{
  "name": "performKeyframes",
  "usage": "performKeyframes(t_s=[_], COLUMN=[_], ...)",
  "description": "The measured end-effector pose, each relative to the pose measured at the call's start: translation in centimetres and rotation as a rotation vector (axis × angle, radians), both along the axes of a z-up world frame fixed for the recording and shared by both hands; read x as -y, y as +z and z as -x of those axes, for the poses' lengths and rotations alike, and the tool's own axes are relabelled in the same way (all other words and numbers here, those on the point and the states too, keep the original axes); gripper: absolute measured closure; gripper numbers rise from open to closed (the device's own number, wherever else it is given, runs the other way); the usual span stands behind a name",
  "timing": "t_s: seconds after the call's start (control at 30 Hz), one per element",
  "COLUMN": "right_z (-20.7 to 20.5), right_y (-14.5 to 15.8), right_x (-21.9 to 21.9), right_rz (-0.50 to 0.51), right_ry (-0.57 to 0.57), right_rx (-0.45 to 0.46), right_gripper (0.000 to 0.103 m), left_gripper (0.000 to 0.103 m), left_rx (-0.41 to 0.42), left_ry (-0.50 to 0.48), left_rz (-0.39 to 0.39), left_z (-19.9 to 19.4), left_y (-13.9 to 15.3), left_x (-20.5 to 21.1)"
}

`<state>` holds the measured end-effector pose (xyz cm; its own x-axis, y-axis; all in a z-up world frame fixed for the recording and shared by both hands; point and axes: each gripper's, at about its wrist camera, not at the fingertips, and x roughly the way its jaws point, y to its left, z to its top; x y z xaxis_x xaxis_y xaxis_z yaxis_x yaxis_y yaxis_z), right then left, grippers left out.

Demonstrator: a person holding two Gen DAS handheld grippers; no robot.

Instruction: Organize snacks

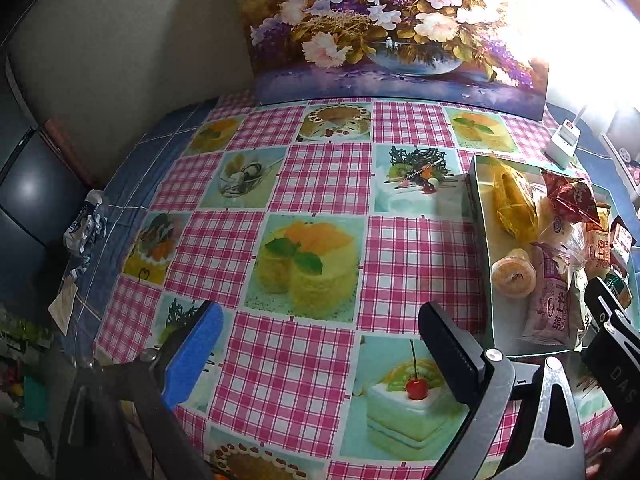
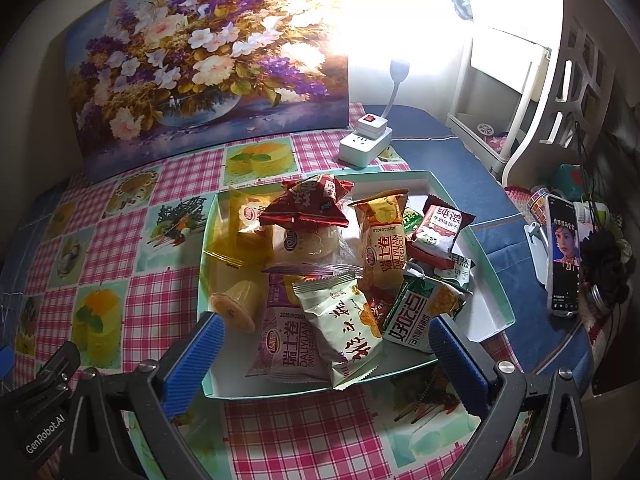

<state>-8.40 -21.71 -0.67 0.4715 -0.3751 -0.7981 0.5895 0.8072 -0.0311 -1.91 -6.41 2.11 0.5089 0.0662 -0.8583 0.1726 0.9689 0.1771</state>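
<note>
Snack tray (image 2: 494, 280) seen centre frame, piled with packets; right gripper (image 2: 326, 344) spread wide before it. Left gripper (image 1: 320, 344) spread wide, empty, over tablecloth (image 1: 320, 184).

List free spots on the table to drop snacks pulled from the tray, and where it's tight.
Free: the checked tablecloth left of the tray, from the flower painting forward to the left gripper. A smaller strip lies between the tray's near rim and the right gripper. Tight: the heaped tray; the power strip behind it; phone and clutter right.
</note>
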Motion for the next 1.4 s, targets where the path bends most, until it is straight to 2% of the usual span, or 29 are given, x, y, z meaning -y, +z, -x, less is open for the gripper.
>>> performKeyframes(t_s=[1.4], right_z=[-0.13], right_y=[-0.41], right_x=[0.10], right_rz=[-0.009], right_ry=[0.004], right_rx=[-0.012], right_gripper=[0.000], left_gripper=[0.005], left_rx=[-0.012], left_ry=[-0.024], left_rz=[-0.002], left_z=[0.11], left_y=[-0.50], left_x=[0.25])
